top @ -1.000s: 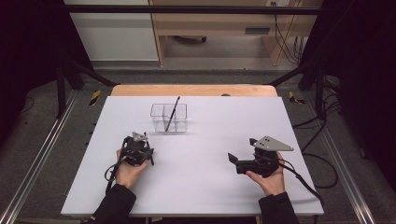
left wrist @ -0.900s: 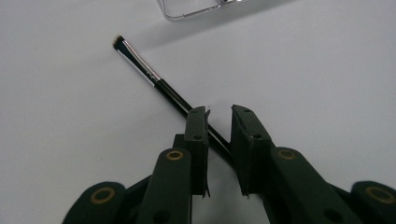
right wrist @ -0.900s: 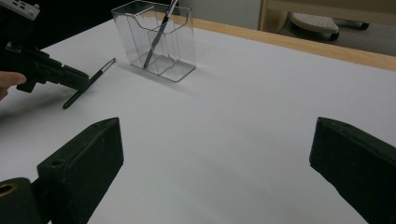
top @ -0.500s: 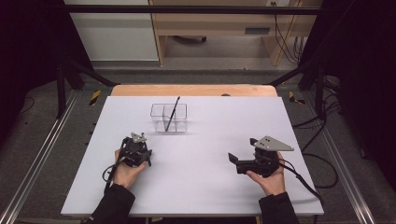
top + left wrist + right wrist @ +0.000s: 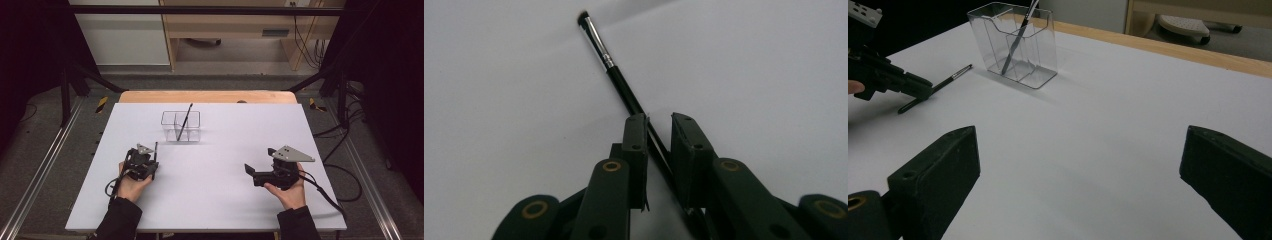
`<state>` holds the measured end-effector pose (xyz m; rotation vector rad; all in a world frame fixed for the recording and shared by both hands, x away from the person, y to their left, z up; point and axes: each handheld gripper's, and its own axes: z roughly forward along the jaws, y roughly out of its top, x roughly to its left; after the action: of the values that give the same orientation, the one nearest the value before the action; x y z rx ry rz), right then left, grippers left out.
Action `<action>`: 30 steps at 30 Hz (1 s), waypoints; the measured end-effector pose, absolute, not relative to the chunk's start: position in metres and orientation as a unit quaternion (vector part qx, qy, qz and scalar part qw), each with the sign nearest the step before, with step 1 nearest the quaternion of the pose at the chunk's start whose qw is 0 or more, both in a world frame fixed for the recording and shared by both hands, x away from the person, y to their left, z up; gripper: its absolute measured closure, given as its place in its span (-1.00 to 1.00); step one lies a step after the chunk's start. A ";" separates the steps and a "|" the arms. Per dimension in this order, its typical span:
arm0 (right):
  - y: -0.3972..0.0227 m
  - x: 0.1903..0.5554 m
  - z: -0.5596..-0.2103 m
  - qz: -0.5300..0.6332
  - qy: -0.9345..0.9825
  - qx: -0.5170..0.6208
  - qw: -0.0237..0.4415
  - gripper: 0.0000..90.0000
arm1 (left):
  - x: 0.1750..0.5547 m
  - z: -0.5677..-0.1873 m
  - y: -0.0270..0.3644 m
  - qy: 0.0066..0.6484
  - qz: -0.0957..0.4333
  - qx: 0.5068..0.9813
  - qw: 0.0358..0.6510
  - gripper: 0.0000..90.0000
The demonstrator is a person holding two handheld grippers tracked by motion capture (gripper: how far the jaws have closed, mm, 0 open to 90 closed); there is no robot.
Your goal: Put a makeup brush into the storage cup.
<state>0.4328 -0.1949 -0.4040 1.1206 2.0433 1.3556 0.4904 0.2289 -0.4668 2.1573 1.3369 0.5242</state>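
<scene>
A thin black make-up brush (image 5: 616,77) with a silver ferrule lies low over the white table, its bristle end pointing away. My left gripper (image 5: 659,125) has just been closing, and its pads pinch the handle, which crosses them at a slant. In the high view the left gripper (image 5: 154,162) is at the front left, with the brush (image 5: 156,147) sticking out toward the holder. From the right gripper view, the brush (image 5: 950,78) pokes out of the left gripper (image 5: 923,87). My right gripper (image 5: 250,174) rests at the front right, its jaws wide apart (image 5: 1080,155) with nothing between them.
A clear plastic holder (image 5: 192,131) with compartments stands at the table's middle back, and another dark brush (image 5: 184,120) leans upright in it. The right gripper view also shows the holder (image 5: 1043,55). A wooden edge (image 5: 210,96) runs along the table's far side.
The left gripper has shifted a little to the left and toward the person. The right gripper has stayed where it was.
</scene>
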 end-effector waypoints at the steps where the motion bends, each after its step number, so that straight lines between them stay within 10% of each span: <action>1: -0.195 0.433 -0.404 0.490 0.739 0.405 0.221 -0.92 | 0.490 -0.467 0.229 0.496 0.194 0.802 0.272 0.72; 30: -0.195 0.433 -0.404 0.490 0.740 0.405 0.221 -0.93 | 0.489 -0.465 0.238 0.459 0.165 0.828 0.276 0.80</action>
<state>0.4329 -0.1948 -0.4042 1.1190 2.0444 1.3539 0.4892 0.2379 -0.4646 2.2239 1.2334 0.4437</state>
